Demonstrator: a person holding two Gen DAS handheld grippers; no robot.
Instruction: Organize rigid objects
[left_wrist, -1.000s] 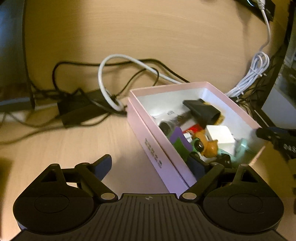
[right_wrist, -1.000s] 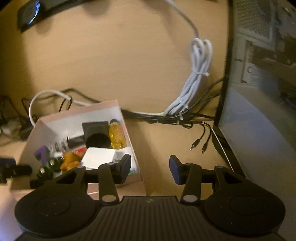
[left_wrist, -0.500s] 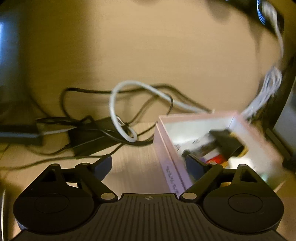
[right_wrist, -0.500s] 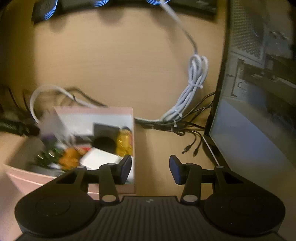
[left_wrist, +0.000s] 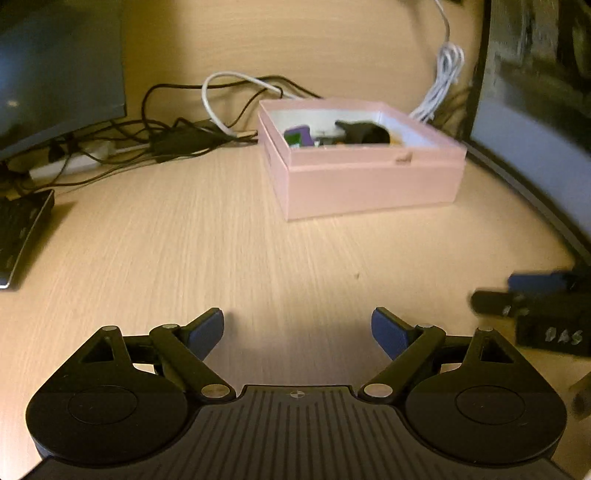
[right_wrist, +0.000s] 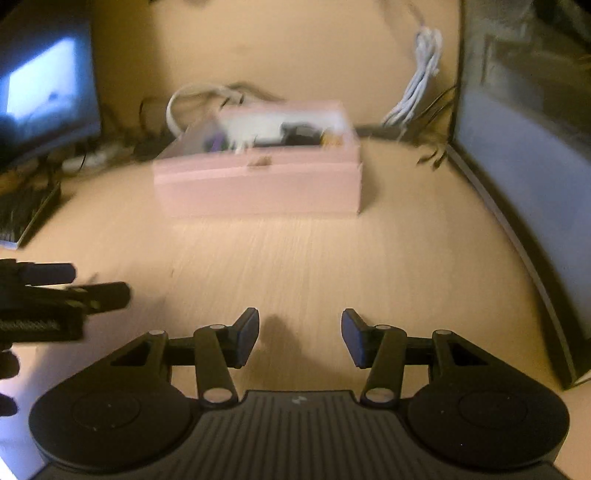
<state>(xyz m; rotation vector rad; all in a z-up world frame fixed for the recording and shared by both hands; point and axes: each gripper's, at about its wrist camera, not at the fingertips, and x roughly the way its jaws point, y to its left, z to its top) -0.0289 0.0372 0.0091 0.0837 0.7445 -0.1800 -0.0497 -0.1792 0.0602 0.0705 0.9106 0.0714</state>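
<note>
A pink box (left_wrist: 369, 177) stands on the wooden desk, well ahead of both grippers; it also shows, blurred, as the pink box (right_wrist: 258, 184) in the right wrist view. Inside it lie several small objects, among them a purple piece (left_wrist: 300, 135) and a black part (left_wrist: 364, 131). My left gripper (left_wrist: 297, 330) is wide open over bare desk with nothing between its fingers. My right gripper (right_wrist: 299, 341) hangs over bare desk too; its jaws are opening and hold nothing. Each gripper appears at the edge of the other's view: the right gripper (left_wrist: 532, 295) and the left gripper (right_wrist: 62, 291).
Tangled black cables (left_wrist: 166, 136) and a white cable (left_wrist: 221, 99) lie behind the box. A coiled white cable (left_wrist: 439, 85) hangs at the back right. A monitor (left_wrist: 55, 74) stands at left, a keyboard (left_wrist: 18, 236) below it, a dark computer case (right_wrist: 524, 184) at right.
Both grippers have pulled back from the pink box, which now sits farther off in both views. The right gripper's fingers stand wider apart than before.
</note>
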